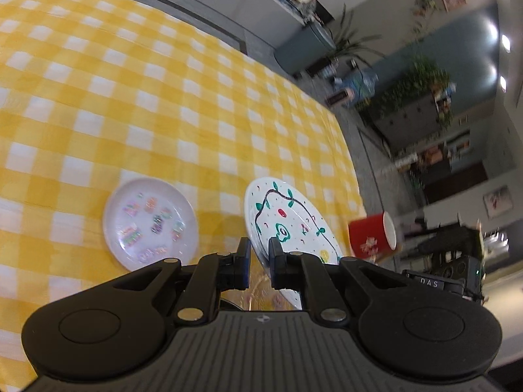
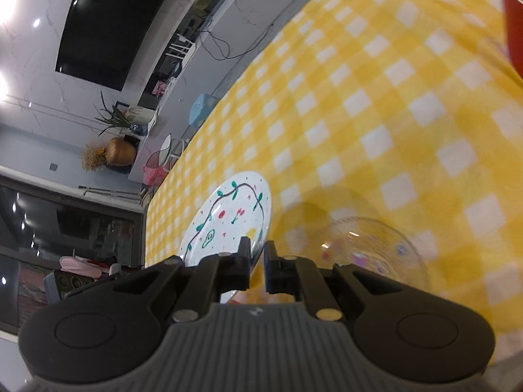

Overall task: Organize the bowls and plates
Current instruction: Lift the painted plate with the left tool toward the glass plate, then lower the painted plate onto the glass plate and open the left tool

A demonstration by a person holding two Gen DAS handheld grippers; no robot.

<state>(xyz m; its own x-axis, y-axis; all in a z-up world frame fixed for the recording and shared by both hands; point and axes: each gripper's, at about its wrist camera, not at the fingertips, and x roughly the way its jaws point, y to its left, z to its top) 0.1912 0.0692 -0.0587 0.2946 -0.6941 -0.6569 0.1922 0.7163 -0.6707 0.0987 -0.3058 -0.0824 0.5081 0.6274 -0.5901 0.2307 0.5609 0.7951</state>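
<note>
a yellow checked tablecloth is spread out, plants seen far right. the painted plate is gripped by both the left gripper and the right gripper

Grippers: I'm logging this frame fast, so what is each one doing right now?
Left gripper: jaws shut on the painted plate, at its rim.
Right gripper: jaws nearly closed; whether they pinch that plate's rim cannot be told.

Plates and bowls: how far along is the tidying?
Nothing looks stacked yet. In hand: the left gripper and the right gripper each pinch the rim of the painted plate. Left to do: the small patterned plate and the glass bowl lie separately on the checked tablecloth.
</note>
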